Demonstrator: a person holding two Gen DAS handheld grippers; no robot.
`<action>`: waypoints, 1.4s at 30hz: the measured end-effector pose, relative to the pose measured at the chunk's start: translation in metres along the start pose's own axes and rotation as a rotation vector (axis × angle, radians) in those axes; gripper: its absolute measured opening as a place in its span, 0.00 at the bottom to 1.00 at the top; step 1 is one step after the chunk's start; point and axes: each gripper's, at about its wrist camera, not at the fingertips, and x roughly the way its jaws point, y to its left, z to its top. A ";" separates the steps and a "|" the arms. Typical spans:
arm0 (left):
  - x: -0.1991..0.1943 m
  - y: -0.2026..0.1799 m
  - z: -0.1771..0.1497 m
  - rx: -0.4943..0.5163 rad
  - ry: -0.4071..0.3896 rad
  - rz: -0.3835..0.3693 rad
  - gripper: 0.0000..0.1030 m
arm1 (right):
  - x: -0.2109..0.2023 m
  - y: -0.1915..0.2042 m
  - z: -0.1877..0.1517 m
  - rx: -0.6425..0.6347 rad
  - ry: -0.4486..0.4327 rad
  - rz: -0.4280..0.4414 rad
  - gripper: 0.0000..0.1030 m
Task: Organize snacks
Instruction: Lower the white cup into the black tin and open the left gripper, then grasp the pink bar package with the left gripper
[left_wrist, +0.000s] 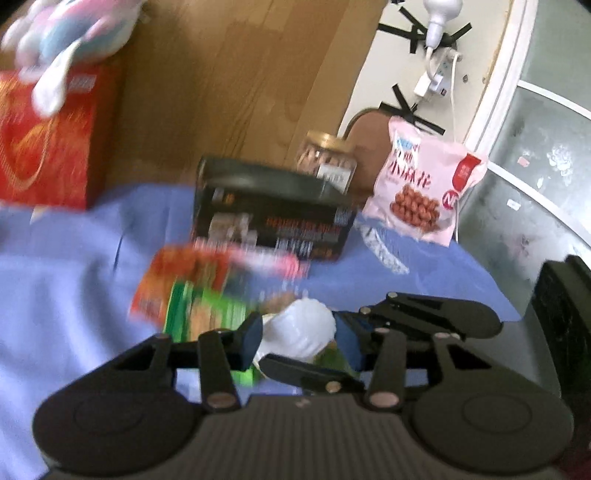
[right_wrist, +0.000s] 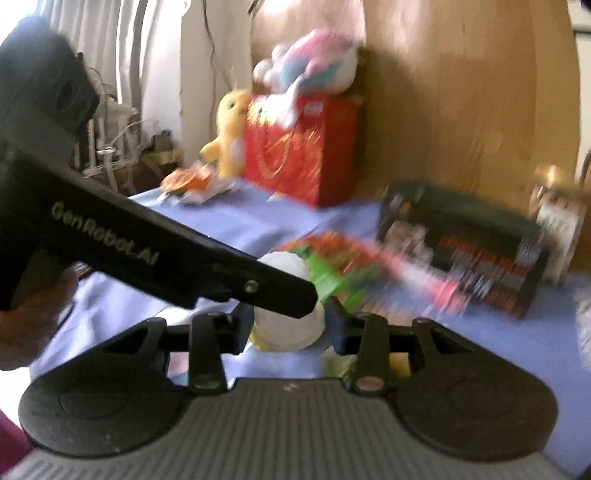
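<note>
A white-capped container (left_wrist: 303, 325) with a green and yellow body sits between the blue pads of my left gripper (left_wrist: 299, 332), which press on its cap. The same container (right_wrist: 291, 332) also fills the gap of my right gripper (right_wrist: 290, 325), both pads against its sides. A finger of the right gripper (left_wrist: 306, 369) crosses beneath the cap. In the right wrist view the left gripper's finger (right_wrist: 258, 284) lies across the container, with a person's hand (right_wrist: 29, 325) behind it. Blurred orange and green snack packets (left_wrist: 192, 291) (right_wrist: 332, 266) lie just beyond on the blue cloth (left_wrist: 55, 277).
A black box (left_wrist: 273, 218) (right_wrist: 461, 254) stands behind the packets, with a gold-lidded glass jar (left_wrist: 325, 158) and a pink bag of nuts (left_wrist: 421, 184) beside it. A red box (right_wrist: 299, 147) topped by a plush toy (right_wrist: 314, 59) stands by the wooden wall. A yellow plush (right_wrist: 229, 133) and another packet (right_wrist: 188, 184) sit further back.
</note>
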 end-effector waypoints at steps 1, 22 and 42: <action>0.005 -0.002 0.010 0.015 -0.007 0.001 0.42 | 0.003 -0.004 0.005 -0.016 -0.013 -0.027 0.43; 0.147 0.002 0.136 0.030 -0.020 -0.059 0.45 | 0.095 -0.162 0.061 0.156 0.019 -0.338 0.36; 0.104 0.084 0.082 -0.108 0.109 0.047 0.54 | 0.047 -0.127 -0.002 0.296 0.091 -0.140 0.49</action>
